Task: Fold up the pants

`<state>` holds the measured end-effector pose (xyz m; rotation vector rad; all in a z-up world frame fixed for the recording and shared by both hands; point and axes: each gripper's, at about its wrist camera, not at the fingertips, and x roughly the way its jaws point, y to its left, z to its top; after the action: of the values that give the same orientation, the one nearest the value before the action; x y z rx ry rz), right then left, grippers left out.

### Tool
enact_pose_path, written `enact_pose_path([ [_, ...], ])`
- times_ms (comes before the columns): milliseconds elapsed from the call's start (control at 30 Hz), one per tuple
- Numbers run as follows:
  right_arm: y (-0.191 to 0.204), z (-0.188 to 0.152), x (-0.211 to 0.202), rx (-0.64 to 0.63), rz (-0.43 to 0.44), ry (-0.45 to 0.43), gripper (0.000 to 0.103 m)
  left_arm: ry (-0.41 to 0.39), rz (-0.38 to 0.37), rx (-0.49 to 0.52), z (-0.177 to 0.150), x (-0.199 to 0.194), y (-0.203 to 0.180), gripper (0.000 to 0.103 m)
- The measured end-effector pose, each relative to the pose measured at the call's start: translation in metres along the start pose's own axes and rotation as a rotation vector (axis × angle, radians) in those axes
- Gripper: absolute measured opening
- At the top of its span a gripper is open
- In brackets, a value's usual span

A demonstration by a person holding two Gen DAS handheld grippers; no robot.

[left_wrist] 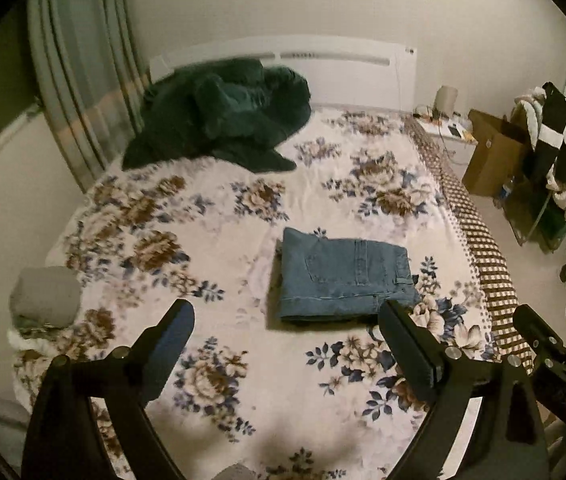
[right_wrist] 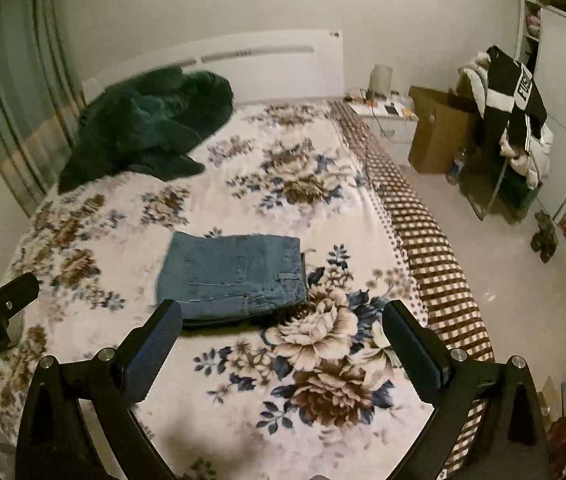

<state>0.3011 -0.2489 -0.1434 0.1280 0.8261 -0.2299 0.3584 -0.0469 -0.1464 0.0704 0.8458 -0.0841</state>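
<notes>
Left gripper [left_wrist: 287, 316] hanging above the bed, jaws gaping wide, gripping nothing; right gripper [right_wrist: 283, 316] doing likewise, also empty. Folded jeans [left_wrist: 343, 276] lying flat on the floral blanket [left_wrist: 211, 200] just beyond both, dark green blanket [left_wrist: 223, 116] bunching near the headboard [left_wrist: 347, 68].

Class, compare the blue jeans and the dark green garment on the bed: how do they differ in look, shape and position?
The blue jeans are light blue denim; the dark green garment is deep green and looks plush. The jeans lie folded into a flat, neat rectangle; the green garment is a crumpled heap. The jeans sit mid-bed near both open grippers, left gripper and right gripper; the green garment lies by the headboard. Both rest on the floral blanket, untouched.
</notes>
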Motion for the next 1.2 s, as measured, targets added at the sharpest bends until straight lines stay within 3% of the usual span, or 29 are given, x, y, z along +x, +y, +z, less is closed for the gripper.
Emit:
enact_pose_path([
  [300, -0.012, -0.012, -0.154, -0.027, 0.076, -0.117, 0.102, -0.077, 0.013, -0.036, -0.026, -0.113, -0.005, 0.094],
  [700, -0.026, -0.039, -0.295, -0.057, 0.112, -0.168, 0.102, -0.1, -0.008, -0.073, -0.05, -0.207, -0.003, 0.094],
  [833, -0.026, -0.043, -0.325, -0.065, 0.09, -0.182, 0.103, -0.12, -0.012, -0.07, -0.053, -0.226, 0.002, 0.095],
  [900, -0.023, -0.045, -0.341, -0.071, 0.081, -0.192, 0.103, -0.132, -0.005, -0.071, -0.055, -0.232, 0.007, 0.103],
  [1200, -0.014, -0.045, -0.364, -0.064, 0.067, -0.193, 0.103, -0.14, 0.027, -0.07, -0.062, -0.237, 0.02, 0.103],
])
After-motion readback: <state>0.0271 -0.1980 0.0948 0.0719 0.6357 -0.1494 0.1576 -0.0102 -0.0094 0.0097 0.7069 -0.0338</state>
